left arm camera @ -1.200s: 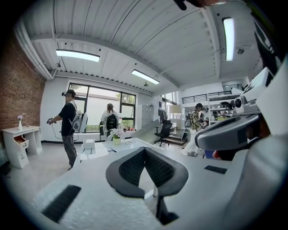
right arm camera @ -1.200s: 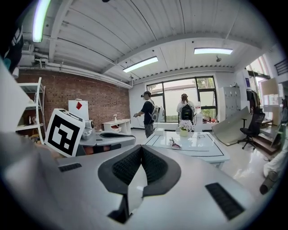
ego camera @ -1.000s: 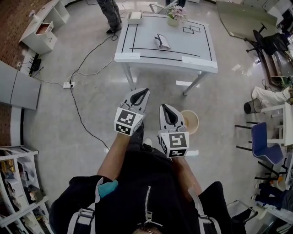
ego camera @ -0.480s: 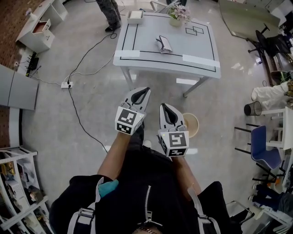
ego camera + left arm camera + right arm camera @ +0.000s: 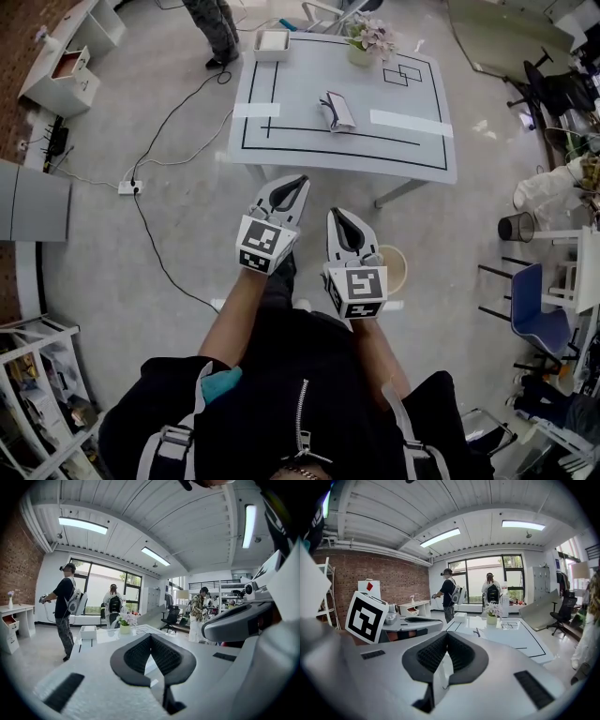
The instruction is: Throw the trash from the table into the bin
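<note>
The trash (image 5: 337, 111), a crumpled white and dark wrapper, lies near the middle of the white table (image 5: 412, 103) marked with black lines. A round beige bin (image 5: 394, 267) stands on the floor in front of the table, just right of my right gripper (image 5: 337, 215). My left gripper (image 5: 298, 180) is beside it, short of the table's near edge. Both are shut with nothing in them. The right gripper view shows its pads (image 5: 447, 633) meeting and the trash (image 5: 477, 632) far ahead. In the left gripper view the gripper (image 5: 151, 635) is shut too.
A white box (image 5: 271, 42) and a flower pot (image 5: 367, 39) stand at the table's far edge. A person's legs (image 5: 214, 28) are beyond the far left corner. A cable and power strip (image 5: 127, 187) lie on the floor at left. A black bin (image 5: 517, 223) and blue chair (image 5: 534, 300) are at right.
The table has drawn nearer in the head view as both grippers moved together toward it. Their jaws stayed shut and empty.
</note>
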Demonstrator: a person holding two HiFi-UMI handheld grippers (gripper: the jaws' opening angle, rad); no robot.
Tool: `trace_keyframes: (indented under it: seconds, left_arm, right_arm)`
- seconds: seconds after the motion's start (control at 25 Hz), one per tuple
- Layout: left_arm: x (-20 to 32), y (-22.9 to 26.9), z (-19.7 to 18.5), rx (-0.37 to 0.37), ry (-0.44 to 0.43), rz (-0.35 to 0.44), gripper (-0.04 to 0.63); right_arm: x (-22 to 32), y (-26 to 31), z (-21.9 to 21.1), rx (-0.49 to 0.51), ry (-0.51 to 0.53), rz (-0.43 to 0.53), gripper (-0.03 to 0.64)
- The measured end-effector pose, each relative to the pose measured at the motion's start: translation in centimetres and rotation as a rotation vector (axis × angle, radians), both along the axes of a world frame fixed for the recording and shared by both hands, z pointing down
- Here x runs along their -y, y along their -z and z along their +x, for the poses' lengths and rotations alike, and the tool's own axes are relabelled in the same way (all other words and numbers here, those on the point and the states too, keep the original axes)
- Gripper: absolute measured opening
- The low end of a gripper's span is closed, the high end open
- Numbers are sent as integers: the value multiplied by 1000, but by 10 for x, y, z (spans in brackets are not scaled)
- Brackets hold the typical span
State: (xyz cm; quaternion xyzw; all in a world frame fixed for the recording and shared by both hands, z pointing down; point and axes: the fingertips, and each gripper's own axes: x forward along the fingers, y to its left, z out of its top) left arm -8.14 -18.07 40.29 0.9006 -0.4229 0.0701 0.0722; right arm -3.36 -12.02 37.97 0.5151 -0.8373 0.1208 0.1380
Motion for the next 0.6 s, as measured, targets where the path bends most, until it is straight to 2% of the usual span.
trace_keyframes:
  seconds: [0.6]
  left_arm:
    - [146, 0, -36, -21, -59, -19, 5]
  right_arm:
    - [139, -5, -38, -29, -66, -15, 8]
